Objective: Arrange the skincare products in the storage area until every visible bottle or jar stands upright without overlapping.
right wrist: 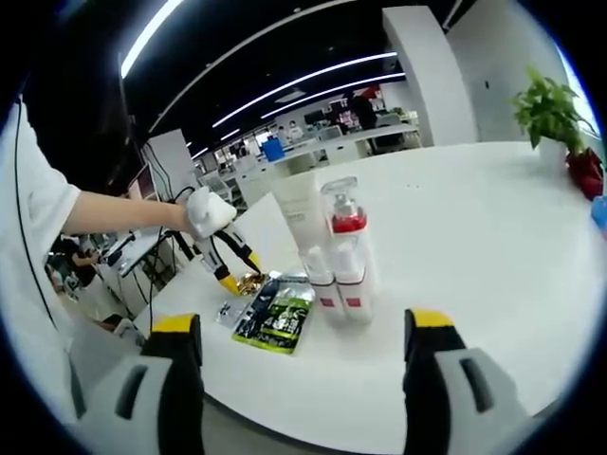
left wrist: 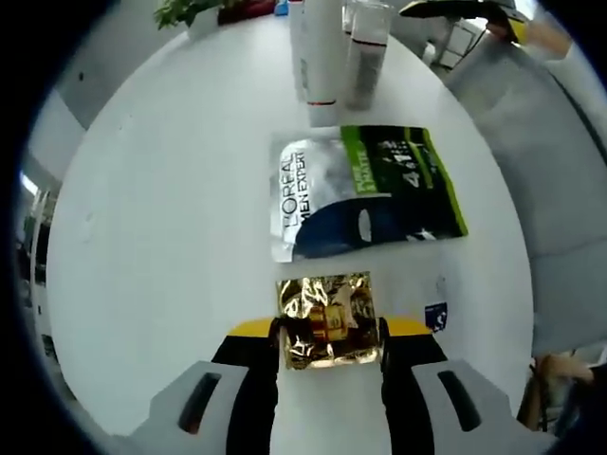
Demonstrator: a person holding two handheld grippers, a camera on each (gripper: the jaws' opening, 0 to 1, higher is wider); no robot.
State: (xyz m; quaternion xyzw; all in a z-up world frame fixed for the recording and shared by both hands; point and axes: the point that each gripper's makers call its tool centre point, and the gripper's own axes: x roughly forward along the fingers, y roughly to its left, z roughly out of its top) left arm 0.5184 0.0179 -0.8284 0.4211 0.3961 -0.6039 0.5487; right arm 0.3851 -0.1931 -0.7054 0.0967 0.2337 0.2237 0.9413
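Two white red-banded bottles upright on white desk. Left tool clamps crinkled gold foil sachet; right tool released, empty. Green-silver sachet flat; arranging unfinished.

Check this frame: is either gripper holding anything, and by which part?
The left gripper clamps the gold foil sachet by its side edges. The right gripper is open, empty.

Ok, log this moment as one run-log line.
left gripper: shut on gold foil sachet | right gripper: open, holding nothing | L'Oreal sachet: flat on white table | bottles: upright
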